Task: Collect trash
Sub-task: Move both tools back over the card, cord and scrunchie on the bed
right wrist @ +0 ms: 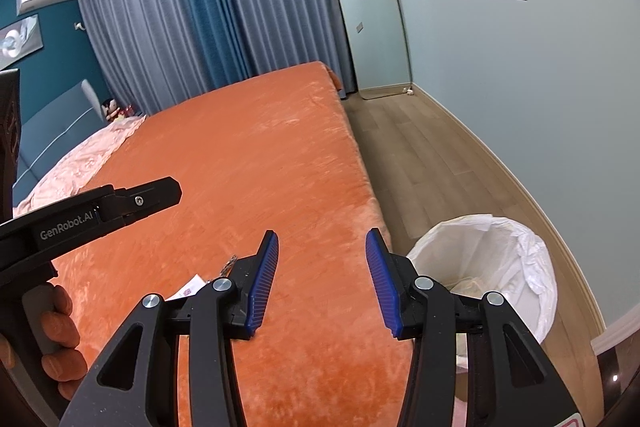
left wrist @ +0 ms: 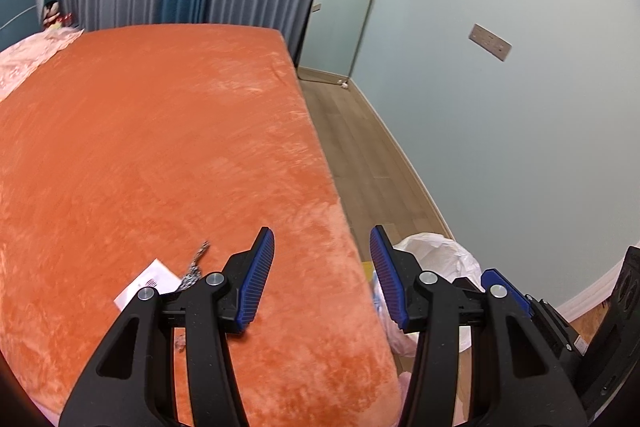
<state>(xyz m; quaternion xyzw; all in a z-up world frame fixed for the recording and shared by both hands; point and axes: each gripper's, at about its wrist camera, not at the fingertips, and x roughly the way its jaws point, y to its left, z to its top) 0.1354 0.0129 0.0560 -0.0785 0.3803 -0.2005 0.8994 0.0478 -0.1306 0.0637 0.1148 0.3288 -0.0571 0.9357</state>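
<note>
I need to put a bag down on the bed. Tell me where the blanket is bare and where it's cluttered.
The orange blanket is bare from its middle out to the floor-side edge and the far end by the curtains. Clutter sits near the left gripper: a white paper and a crumpled wrapper. The pink bedding borders the headboard end.

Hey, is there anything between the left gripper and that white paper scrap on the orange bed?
Nothing visible blocks it. The open left gripper hangs above the orange plush bedspread, and the white paper scrap lies just to its left, beside a small crumpled silver wrapper. Only bare blanket separates them.
</note>
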